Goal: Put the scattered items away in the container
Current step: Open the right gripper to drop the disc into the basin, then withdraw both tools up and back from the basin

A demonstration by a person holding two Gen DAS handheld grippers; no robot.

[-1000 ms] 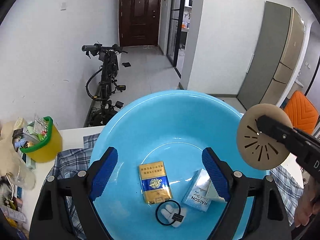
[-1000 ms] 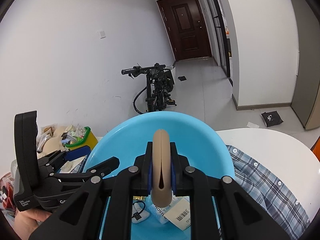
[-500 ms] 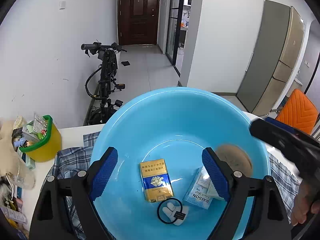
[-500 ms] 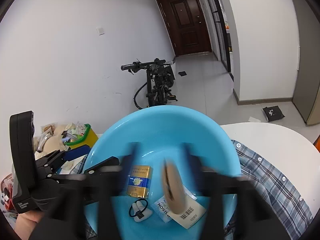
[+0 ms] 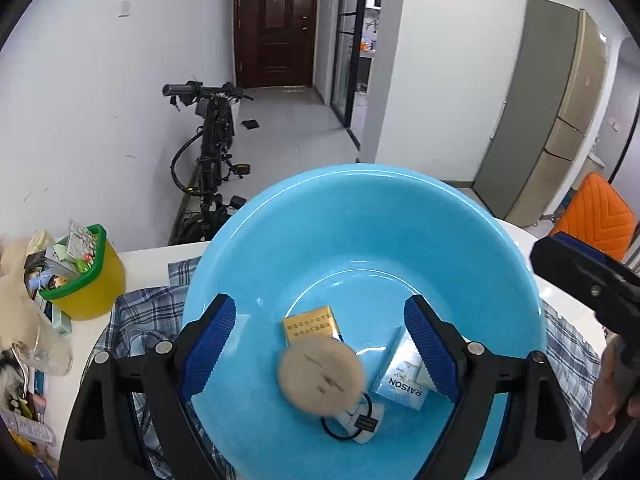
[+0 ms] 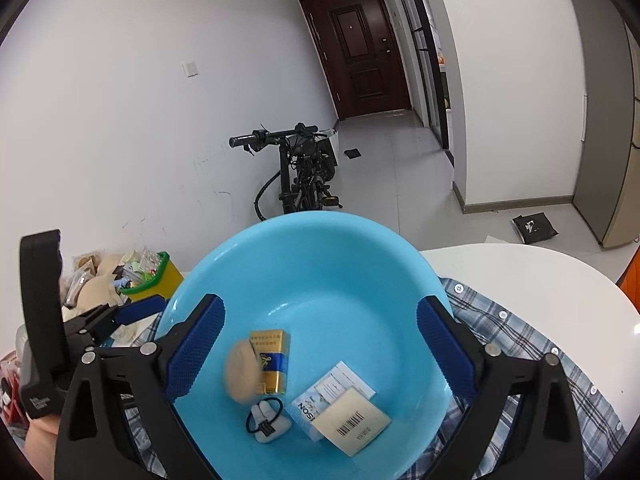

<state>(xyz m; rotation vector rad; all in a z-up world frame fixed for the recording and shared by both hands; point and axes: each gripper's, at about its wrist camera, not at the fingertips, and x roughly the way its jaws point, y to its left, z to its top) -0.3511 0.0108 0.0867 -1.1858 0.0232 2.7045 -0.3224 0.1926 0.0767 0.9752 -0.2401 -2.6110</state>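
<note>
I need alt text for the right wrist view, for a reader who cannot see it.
A blue basin holds a blurred beige disc, a gold pack, a light blue RAISON pack, a barcoded card and a black hair tie. The right gripper is open and empty above it. The basin sits on a plaid shirt.

The tan disc (image 5: pixel 320 376) inside the blue basin (image 5: pixel 360 216) is smeared by motion in both views — its slots barely read, and whether it has settled on the bottom cannot be told. It covers the near end of the gold pack (image 5: pixel 311 322) and part of the black hair tie (image 5: pixel 348 420). The basin's near rim is cut off by the frame edge. The plaid shirt (image 6: pixel 516 336) disappears under the basin. Contents of the yellow tub (image 5: pixel 88 284), far left, are too small to identify.
</note>
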